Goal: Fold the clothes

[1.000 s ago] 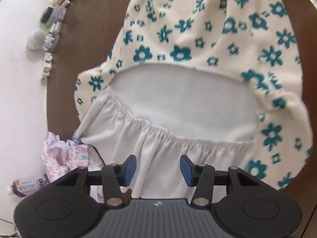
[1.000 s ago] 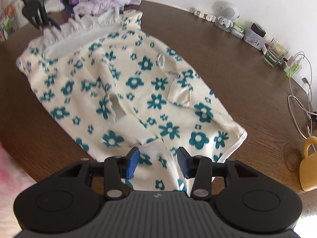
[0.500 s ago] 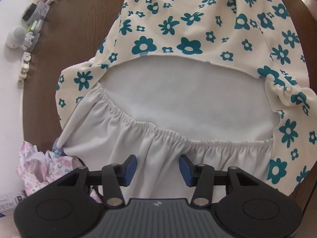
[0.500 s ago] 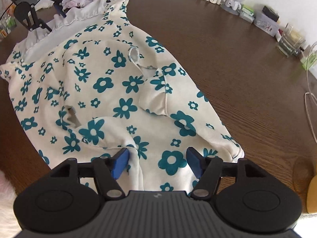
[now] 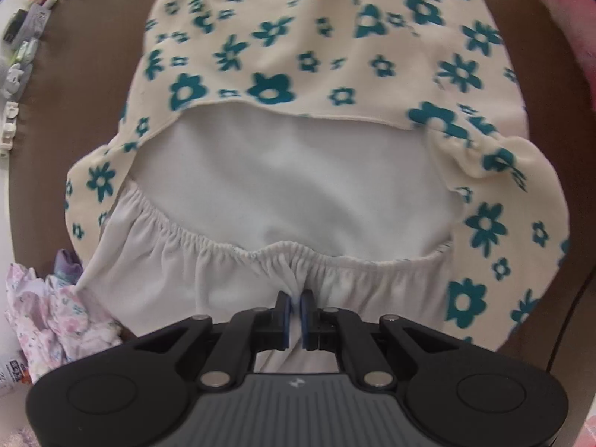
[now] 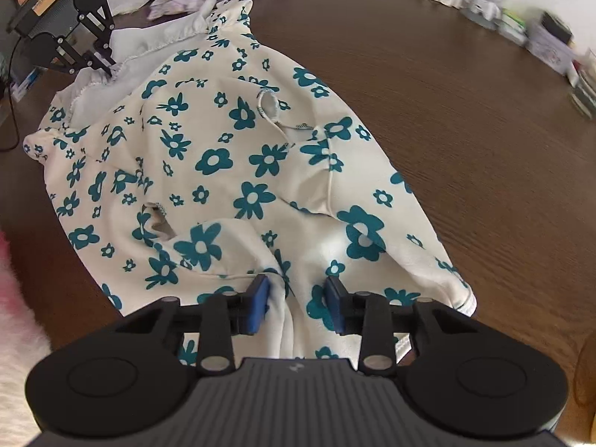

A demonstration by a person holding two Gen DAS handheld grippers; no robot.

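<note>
The left gripper (image 5: 294,313) has its two blue pads squeezed nearly together on a pinch of the white ruffle (image 5: 208,279), which is soft and full of little gathers. A moment ago these pads stood wide apart over the same ruffle. Past the ruffle lies the smooth white inside of the dress (image 5: 290,171), and then its cream outside with teal flowers, a bit blurry. The dress lies spread on a round dark wooden table (image 6: 465,119). A crumpled pink flowery cloth (image 5: 56,320) sits at the left edge, partly cut off. The right gripper (image 6: 297,308) is at the other end, its pads apart with a bunched fold of flowery cloth standing between them; whether they touch it is hard to tell. The gap is narrower than it was half a second ago. Far off, small things (image 6: 521,26) along the table's back edge are too blurry to name.
</note>
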